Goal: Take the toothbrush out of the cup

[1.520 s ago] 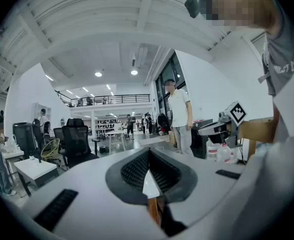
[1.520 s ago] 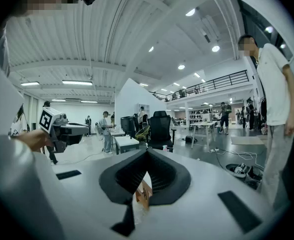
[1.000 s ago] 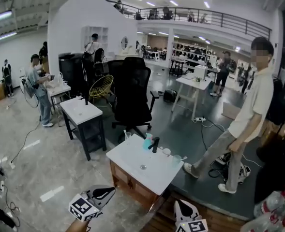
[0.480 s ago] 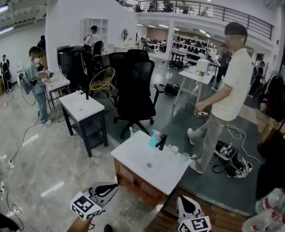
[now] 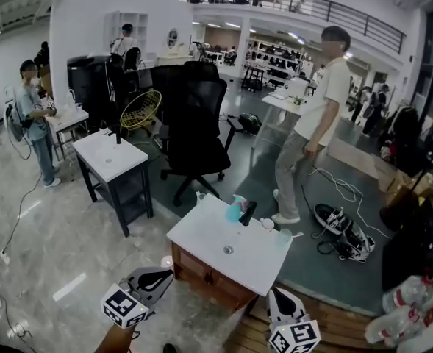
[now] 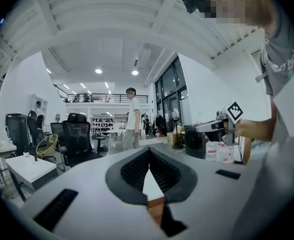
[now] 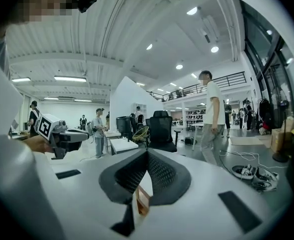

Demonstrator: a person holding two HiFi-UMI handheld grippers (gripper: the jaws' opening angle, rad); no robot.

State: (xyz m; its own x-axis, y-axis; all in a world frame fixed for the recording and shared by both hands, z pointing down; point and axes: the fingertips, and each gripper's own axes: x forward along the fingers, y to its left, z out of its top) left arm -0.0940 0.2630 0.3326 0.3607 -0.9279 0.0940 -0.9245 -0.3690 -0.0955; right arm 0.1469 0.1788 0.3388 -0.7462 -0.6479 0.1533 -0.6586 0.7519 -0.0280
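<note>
A white-topped wooden washstand (image 5: pixel 201 235) stands in front of me, with a black tap (image 5: pixel 247 213) at its back edge. A teal cup (image 5: pixel 234 212) sits left of the tap. A pale cup (image 5: pixel 284 234) at the right corner has a thin white stick poking out to the right; it is too small to tell whether that is the toothbrush. My left gripper (image 5: pixel 170 273) (image 6: pixel 148 150) and right gripper (image 5: pixel 275 293) (image 7: pixel 147 151) hang low in front of the stand, well short of the cups. Both are shut with nothing between the jaws.
A black office chair (image 5: pixel 194 142) stands behind the washstand, and a dark table with a white top (image 5: pixel 107 155) to its left. A person in a white shirt (image 5: pixel 312 123) walks behind on the right. Shoes and cables (image 5: pixel 342 232) lie on the floor; plastic bottles (image 5: pixel 403 311) are at lower right.
The person in white has walked from the right edge toward the back middle. The view has swung and the washstand sits a little lower and nearer. Both grippers stay shut and low.
</note>
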